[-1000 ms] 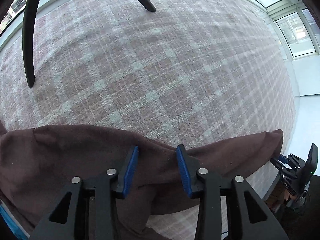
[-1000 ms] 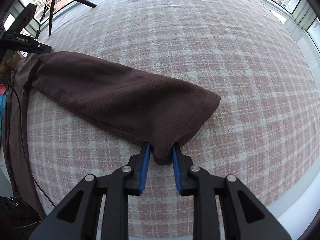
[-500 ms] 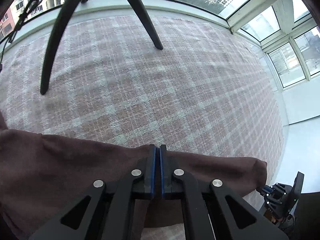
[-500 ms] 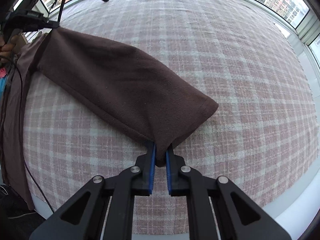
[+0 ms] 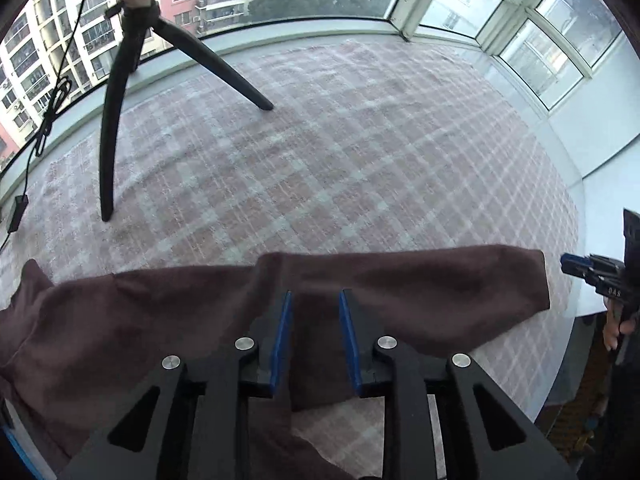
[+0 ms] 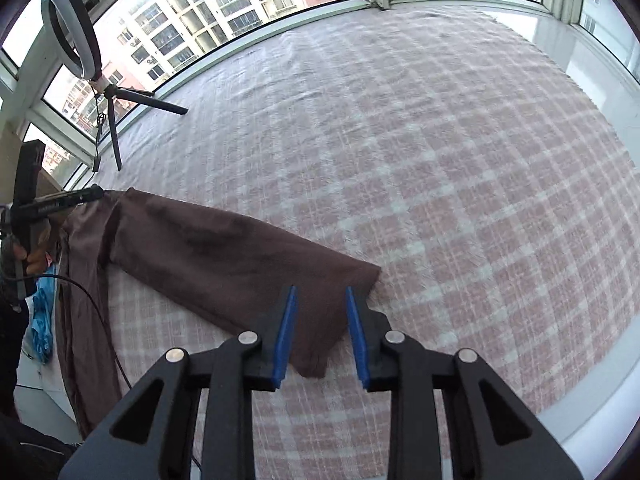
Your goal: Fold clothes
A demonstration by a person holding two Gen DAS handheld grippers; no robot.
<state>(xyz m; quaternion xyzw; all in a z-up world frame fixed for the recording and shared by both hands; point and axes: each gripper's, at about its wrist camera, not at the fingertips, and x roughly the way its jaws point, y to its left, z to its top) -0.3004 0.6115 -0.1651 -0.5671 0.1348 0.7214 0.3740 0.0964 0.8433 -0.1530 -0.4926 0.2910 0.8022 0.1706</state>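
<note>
A dark brown garment [image 5: 400, 292] lies folded along the near edge of the pink plaid table cover [image 5: 320, 168]. My left gripper [image 5: 314, 320] is open, its blue pads above the cloth's folded edge without pinching it. In the right wrist view the same garment [image 6: 224, 256] stretches left from my right gripper [image 6: 320, 320], which is open over the garment's near corner. The right gripper also shows at the right edge of the left wrist view [image 5: 592, 272]. The left gripper shows at the left of the right wrist view [image 6: 68, 200].
A black tripod [image 5: 120, 100] stands on the far left of the cover; in the right wrist view it carries a ring light [image 6: 74, 28]. A black cable [image 6: 104, 320] hangs off the left edge. Windows surround the table. A blue item [image 6: 42, 320] lies below, left.
Both grippers were shut on the garment half a second ago and have opened, letting the cloth go. Both have lifted and tilted up, showing more of the windows.
</note>
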